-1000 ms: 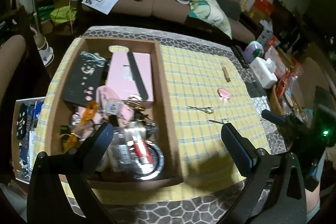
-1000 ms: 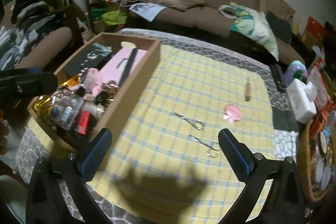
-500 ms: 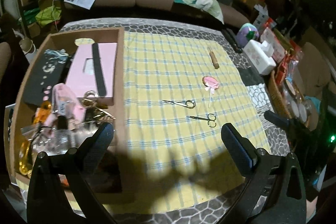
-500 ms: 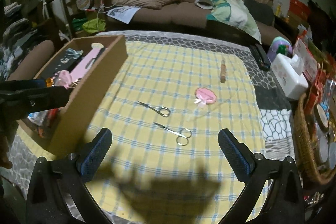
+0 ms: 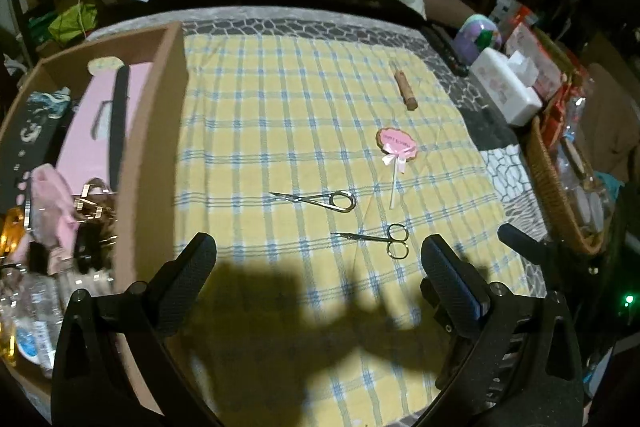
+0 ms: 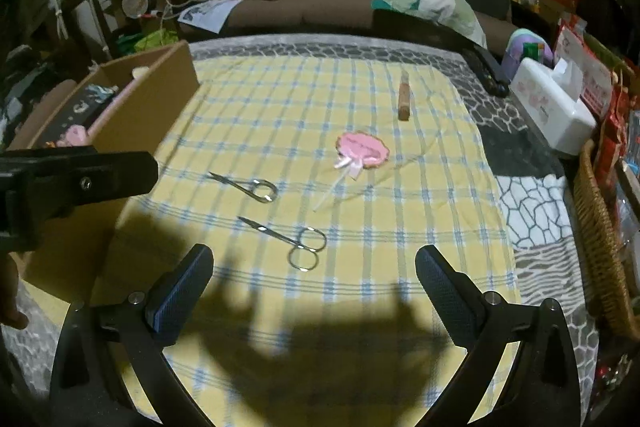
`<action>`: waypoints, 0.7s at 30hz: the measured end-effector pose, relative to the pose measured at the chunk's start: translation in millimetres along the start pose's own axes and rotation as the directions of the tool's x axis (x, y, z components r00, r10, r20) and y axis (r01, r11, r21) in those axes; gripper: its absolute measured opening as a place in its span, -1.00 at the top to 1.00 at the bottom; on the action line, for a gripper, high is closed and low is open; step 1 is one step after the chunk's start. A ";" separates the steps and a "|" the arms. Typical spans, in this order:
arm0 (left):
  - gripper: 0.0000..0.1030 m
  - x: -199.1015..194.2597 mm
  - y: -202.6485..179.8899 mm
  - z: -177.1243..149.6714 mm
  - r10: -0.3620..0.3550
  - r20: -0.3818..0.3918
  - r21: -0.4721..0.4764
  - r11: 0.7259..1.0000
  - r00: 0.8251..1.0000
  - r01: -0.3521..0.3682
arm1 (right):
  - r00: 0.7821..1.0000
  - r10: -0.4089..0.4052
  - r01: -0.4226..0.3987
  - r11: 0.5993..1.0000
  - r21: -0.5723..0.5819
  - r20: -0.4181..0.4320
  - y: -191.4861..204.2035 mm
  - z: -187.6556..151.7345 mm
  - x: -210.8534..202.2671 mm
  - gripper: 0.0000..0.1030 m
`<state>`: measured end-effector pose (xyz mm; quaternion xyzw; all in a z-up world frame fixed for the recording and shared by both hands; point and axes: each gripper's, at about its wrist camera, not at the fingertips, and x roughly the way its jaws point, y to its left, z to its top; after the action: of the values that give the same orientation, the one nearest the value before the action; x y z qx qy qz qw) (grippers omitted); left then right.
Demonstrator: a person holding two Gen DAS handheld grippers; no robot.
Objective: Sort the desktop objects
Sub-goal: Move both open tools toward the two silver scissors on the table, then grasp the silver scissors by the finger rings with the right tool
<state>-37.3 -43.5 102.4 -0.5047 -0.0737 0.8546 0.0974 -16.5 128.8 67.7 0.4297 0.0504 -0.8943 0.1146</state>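
left gripper and right gripper are both held with jaws spread wide, nothing between them, above the near edge of the yellow checked cloth. two small scissors are laid mid-cloth, just beside each other, apart. pink lollipop-shaped tag seen just beyond them, wooden stick farther off. cardboard box of clutter stands at left.
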 end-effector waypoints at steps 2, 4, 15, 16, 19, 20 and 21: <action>-1.00 12.8 -1.8 1.9 0.001 -0.014 -0.007 1.000 1.000 -0.001 | 1.000 -0.001 0.001 1.000 0.001 -0.007 -4.8 -2.9 7.6 -1.00; -1.00 23.3 -1.2 3.7 0.004 -0.028 -0.015 1.000 1.000 -0.005 | 1.000 0.004 -0.004 1.000 0.006 -0.017 -11.2 -4.7 15.7 -1.00; -0.99 66.9 5.4 24.6 0.039 -0.077 -0.001 0.999 0.996 -0.039 | 0.982 0.180 -0.180 0.984 -0.009 -0.051 -29.5 -19.7 41.2 -0.35; -0.99 70.1 5.3 25.6 0.042 -0.084 0.006 0.999 0.996 -0.042 | 0.981 0.188 -0.190 0.982 -0.026 -0.047 -26.0 -20.3 42.1 -0.35; -0.99 78.4 9.1 26.5 0.037 -0.106 -0.004 0.999 0.994 -0.037 | 0.975 0.219 -0.222 0.972 -0.077 -0.043 -15.2 -20.4 47.5 -0.35; -0.99 79.7 11.5 26.7 0.029 -0.111 -0.016 0.999 0.993 -0.031 | 0.973 0.227 -0.231 0.969 -0.091 -0.046 -11.2 -19.7 51.2 -0.34; -0.99 80.7 14.7 27.1 0.021 -0.116 -0.031 0.999 0.993 -0.024 | 0.971 0.232 -0.236 0.967 -0.098 -0.047 -7.7 -19.6 54.4 -0.32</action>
<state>-100.4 -39.0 43.7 -0.5558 -0.0762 0.8236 0.0837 -36.5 131.2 12.9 0.4416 0.0474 -0.8631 0.2405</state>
